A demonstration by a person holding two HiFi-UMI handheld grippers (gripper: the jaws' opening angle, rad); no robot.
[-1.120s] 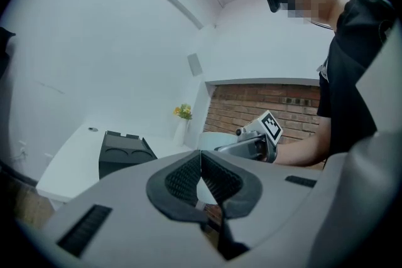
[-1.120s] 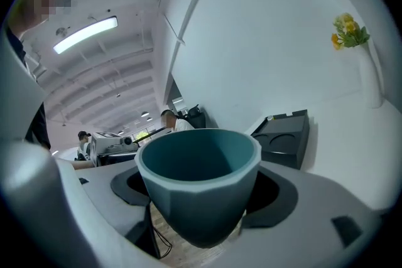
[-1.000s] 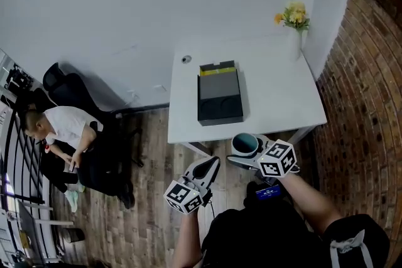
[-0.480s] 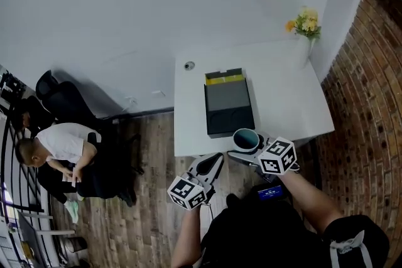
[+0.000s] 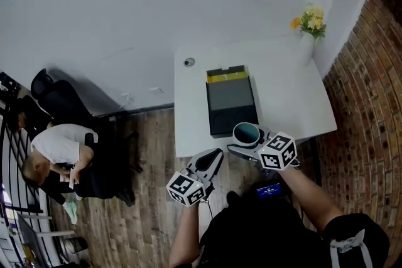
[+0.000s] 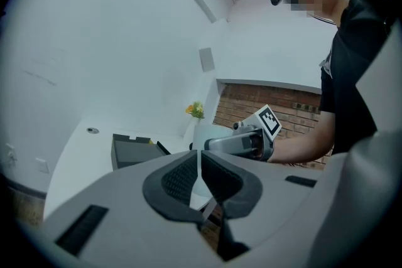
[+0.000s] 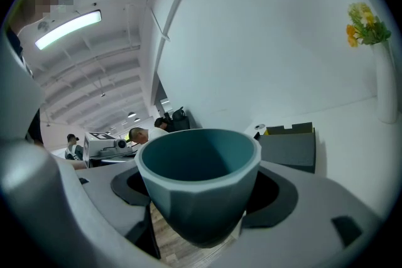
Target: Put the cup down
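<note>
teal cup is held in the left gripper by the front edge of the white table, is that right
Not the left. The teal cup is held in the right gripper, and the right gripper view shows its jaws shut on the cup. The left gripper is shut with nothing in it. The cup is by the front edge of the white table, as you said.

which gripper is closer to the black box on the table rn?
Right. The right gripper, holding the cup, is just short of the black box; the left gripper is farther back, over the floor.
</note>
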